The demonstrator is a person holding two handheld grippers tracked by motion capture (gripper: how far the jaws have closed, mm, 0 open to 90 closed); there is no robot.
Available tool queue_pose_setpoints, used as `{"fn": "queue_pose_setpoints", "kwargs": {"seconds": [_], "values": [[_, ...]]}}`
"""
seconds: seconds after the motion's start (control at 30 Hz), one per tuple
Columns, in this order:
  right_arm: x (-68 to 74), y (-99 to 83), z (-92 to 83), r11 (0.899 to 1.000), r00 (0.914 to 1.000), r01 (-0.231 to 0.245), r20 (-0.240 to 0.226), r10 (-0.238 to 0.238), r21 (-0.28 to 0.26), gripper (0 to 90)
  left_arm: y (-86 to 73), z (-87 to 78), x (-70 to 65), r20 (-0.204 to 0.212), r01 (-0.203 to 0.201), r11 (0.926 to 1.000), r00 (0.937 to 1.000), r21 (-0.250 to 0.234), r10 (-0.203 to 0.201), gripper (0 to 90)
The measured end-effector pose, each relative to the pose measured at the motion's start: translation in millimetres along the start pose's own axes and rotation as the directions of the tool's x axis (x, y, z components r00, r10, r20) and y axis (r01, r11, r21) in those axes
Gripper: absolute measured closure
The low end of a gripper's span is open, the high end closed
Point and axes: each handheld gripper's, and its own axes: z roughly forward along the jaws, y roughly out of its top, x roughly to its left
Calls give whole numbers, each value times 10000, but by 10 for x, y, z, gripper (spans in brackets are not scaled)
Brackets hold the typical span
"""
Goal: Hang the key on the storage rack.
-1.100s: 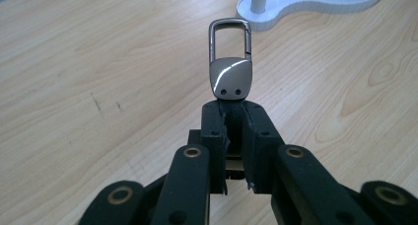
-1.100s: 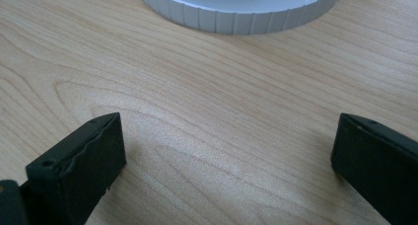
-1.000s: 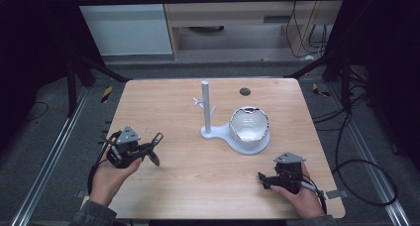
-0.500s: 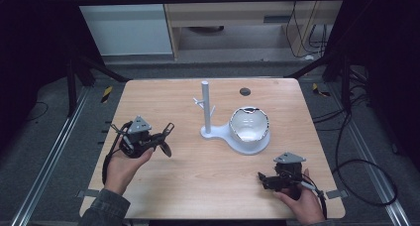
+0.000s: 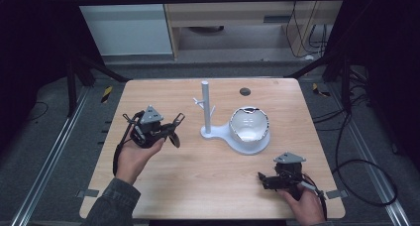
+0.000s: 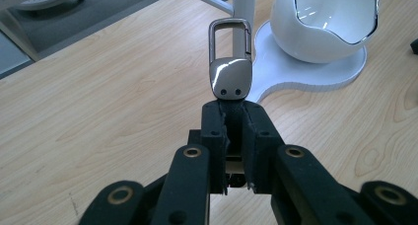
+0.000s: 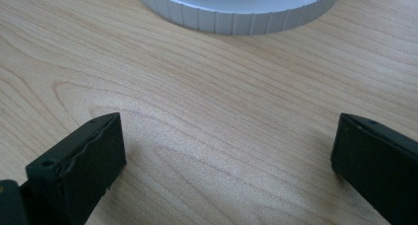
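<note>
Carabiner [image 6: 230, 57] above wooden table [image 5: 198, 186]

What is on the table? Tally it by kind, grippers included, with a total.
Grippers: 2, left gripper and right gripper
Metal key clip: 1
White stand: 1
White bowl: 1
Total: 5

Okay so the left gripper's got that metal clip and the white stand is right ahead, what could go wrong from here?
The left gripper pinches the metal clip only by its bottom end, so a knock against the white post may twist it or pull it loose. The post's pegs look small, so the clip's loop might miss them. The white bowl sits close beside the post and could get bumped.
</note>
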Motion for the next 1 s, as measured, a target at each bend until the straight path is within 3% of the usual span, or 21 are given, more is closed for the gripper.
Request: {"fn": "queue_pose_setpoints", "kwargs": {"seconds": [0.43, 1.0], "values": [[-1, 2, 0, 10000, 10000, -88, -21, 88, -5, 6, 156, 10, -42, -4, -177, 9997, 9998, -192, 177, 805], [1, 2, 0, 9999, 9999, -101, 38, 101, 10, 4, 252, 89, -82, -66, -125, 9991, 9999, -415, 122, 804]]}}
